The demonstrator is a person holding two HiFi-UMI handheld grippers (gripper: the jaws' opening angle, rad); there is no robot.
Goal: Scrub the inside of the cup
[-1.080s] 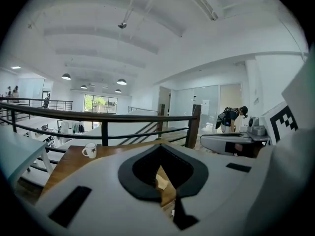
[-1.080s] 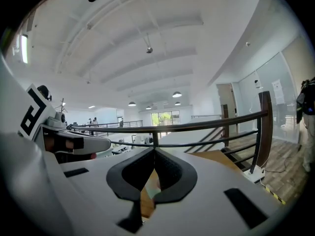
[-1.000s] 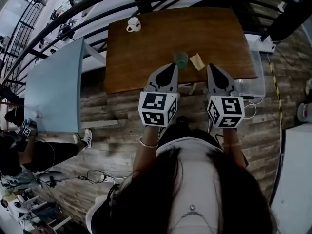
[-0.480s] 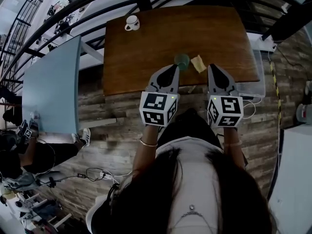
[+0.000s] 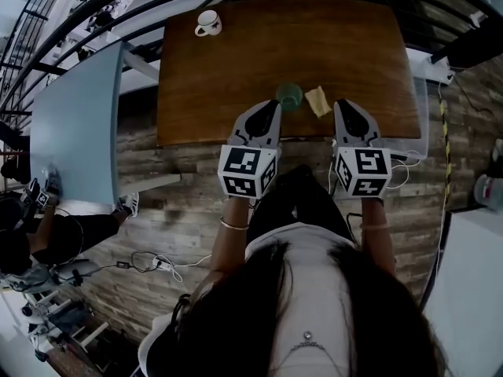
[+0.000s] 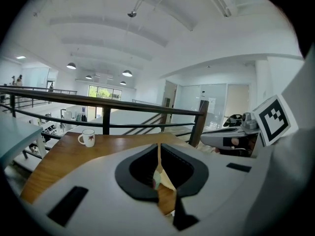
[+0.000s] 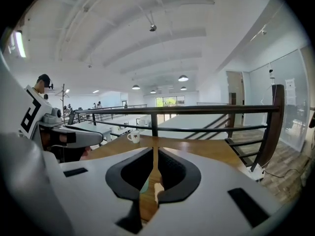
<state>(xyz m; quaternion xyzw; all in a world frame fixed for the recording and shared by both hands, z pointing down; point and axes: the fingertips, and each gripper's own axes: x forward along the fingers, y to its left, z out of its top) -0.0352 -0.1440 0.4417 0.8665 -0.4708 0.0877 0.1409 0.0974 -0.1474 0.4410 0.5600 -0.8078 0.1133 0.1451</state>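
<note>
Jaws of the left gripper (image 5: 273, 107) are pressed together with nothing between them, and those of the right gripper (image 5: 343, 105) likewise. Just ahead, between the two tips, a small green cup (image 5: 289, 95) stands near the front edge of the wooden bench (image 5: 354, 45), with a pale yellow sponge (image 5: 318, 100) just to its right. A white mug (image 5: 208, 23) with a red mark sits at the far left corner

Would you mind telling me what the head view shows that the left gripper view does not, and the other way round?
Only the head view shows the person's hair and the floor cables. Only the left gripper view shows the ceiling lamps. Both show the mug, the table and the right gripper.
</note>
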